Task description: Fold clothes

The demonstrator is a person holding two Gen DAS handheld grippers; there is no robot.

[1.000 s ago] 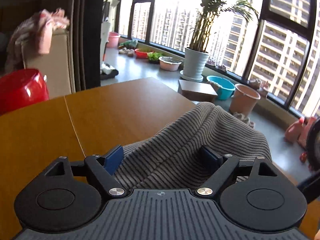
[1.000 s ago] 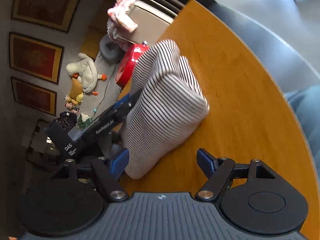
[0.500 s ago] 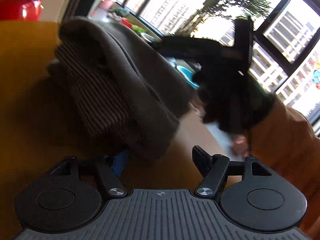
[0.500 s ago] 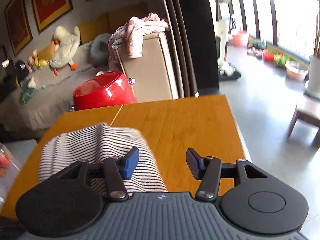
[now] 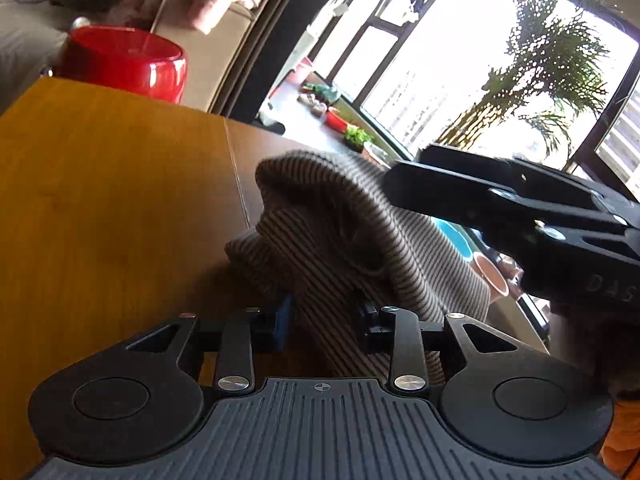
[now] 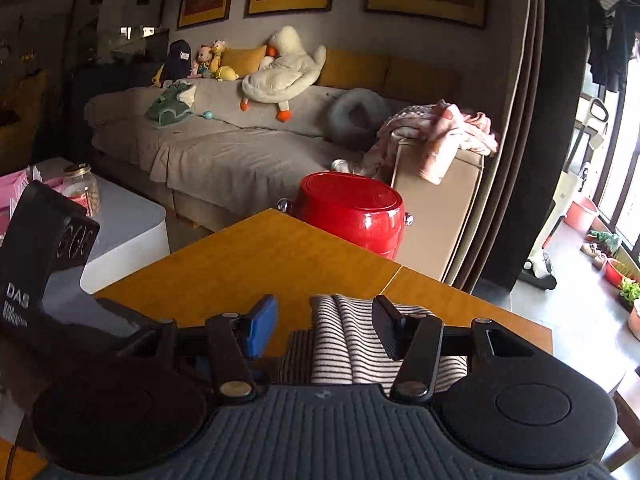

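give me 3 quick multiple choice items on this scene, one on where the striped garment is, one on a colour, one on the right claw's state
1. Where does the striped garment lie?
A. on the sofa
B. on the wooden table
C. on the floor

2. What colour is the round pot beyond the table?
A. red
B. blue
C. white

3. How is the right claw?
A. shut on the garment
B. out of view
C. open

Key: 1 B, the cloth is bunched on the tabletop; 2 A, it is glossy red; 3 C, a wide gap shows between its fingers.

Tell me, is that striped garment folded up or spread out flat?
Folded, loosely: the striped garment sits bunched in a doubled-over mound on the wooden table, layers overlapping. How neat the fold is cannot be told.
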